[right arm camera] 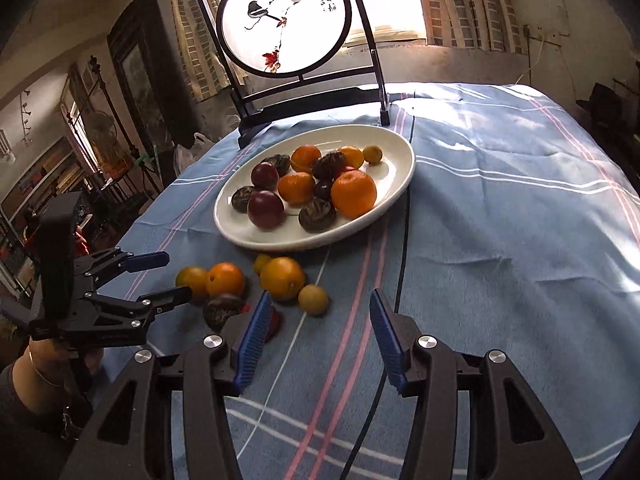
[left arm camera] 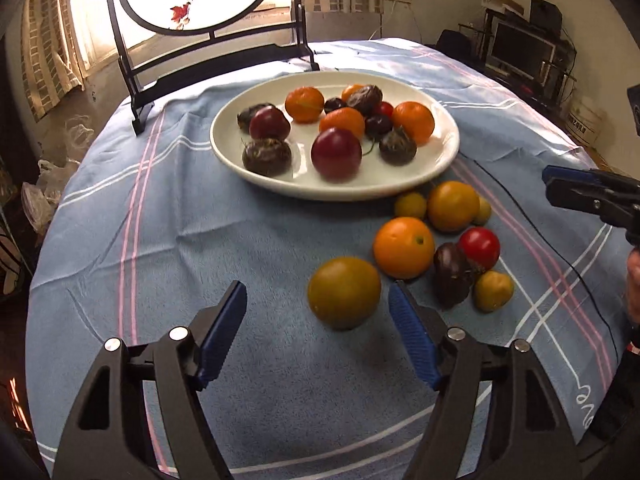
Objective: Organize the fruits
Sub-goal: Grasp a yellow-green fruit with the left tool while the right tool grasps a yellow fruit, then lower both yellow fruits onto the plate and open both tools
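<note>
Several loose fruits are left on the tabletop, lower right of the plate. Both the left hand-held gripper and the right hand-held gripper are held open and empty; the greenish-yellow fruit should be centred between the pads before closing.

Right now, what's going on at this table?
A person with a handheld gripper in each hand is sorting fruit on a blue cloth. The white plate already holds a pile of oranges, plums and dark fruits. A cluster of loose fruit lies on the cloth beside the plate. The left gripper is open and empty, with a greenish-yellow fruit just ahead between its fingertips, not gripped. The right gripper is open too, holding nothing.
</note>
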Demonstrator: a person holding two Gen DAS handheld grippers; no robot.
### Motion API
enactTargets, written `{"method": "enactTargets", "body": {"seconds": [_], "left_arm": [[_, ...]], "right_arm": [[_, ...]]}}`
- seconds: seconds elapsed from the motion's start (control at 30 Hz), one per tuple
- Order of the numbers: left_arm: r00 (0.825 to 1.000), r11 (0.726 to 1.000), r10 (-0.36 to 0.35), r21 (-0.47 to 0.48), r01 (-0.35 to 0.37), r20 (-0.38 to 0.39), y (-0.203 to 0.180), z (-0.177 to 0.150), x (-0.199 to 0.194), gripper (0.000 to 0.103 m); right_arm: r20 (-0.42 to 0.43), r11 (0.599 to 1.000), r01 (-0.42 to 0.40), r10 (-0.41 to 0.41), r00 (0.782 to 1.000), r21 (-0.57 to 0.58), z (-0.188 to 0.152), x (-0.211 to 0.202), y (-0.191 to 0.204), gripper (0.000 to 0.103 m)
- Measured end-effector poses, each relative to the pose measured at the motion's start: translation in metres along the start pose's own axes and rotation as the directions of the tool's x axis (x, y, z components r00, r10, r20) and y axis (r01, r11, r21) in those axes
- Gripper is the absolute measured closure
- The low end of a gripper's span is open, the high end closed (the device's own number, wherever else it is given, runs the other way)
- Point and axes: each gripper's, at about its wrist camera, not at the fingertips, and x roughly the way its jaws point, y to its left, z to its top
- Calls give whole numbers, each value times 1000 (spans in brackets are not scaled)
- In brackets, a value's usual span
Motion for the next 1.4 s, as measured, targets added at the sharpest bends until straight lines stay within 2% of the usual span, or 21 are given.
{"method": "enactTargets", "body": {"seconds": [0.1, 0.17, 0.2, 0.23, 0.3, 0.4, 0.53, 0.6, 0.77, 0.8, 0.9, 1.17, 1.4], "left_arm": [[999, 1000, -4, -5, 4, -38, -1, 3, 14, 41], [999, 999, -17, -30, 16, -34, 1, 8, 16, 47], [999, 999, -23, -28, 22, -31, 0, 9, 16, 51], [999, 999, -31, -28, 30, -22, -2, 9, 15, 65], [1000, 999, -12, -43, 12, -3, -3, 8, 11, 65], [999, 994, -32, -102, 36, 42, 3, 4, 0, 65], [998, 990, -42, -132, 48, 49, 8, -3, -8, 65], [998, 989, -45, -136, 51, 48, 10, -7, -12, 65], [996, 989, -57, -135, 65, 62, 11, -13, -22, 65], [996, 989, -59, -132, 67, 64, 10, -14, -23, 65], [995, 988, -69, -132, 77, 67, 9, -15, -25, 65], [992, 986, -93, -127, 104, 86, 2, -12, -34, 65], [990, 989, -91, -109, 103, 109, 1, 30, -33, 65]], "right_arm": [[-21, 1000, -12, 12, 1000, 10, -12, 2, 5, 52], [-43, 1000, -4, 4, 999, -9, -17, 4, 9, 52], [-61, 1000, -2, 0, 998, -24, -19, 6, 13, 52], [-78, 999, -6, 2, 997, -44, -23, 6, 17, 52], [-103, 995, -17, 7, 995, -102, -27, 8, 30, 52], [-131, 982, -33, 8, 991, -186, -32, 14, 50, 52], [-168, 972, -38, -2, 986, -231, -34, 29, 69, 52], [-182, 972, -33, -10, 983, -235, -33, 39, 74, 53], [-210, 976, -31, -16, 978, -218, -33, 52, 78, 67], [-209, 978, -31, -13, 978, -208, -32, 51, 76, 73], [-210, 984, -49, 13, 978, -169, -31, 48, 69, 75], [-137, 987, -76, 56, 989, -144, -30, 9, 55, 75], [-20, 995, -56, 54, 998, -88, 20, -14, 25, 75]]}}
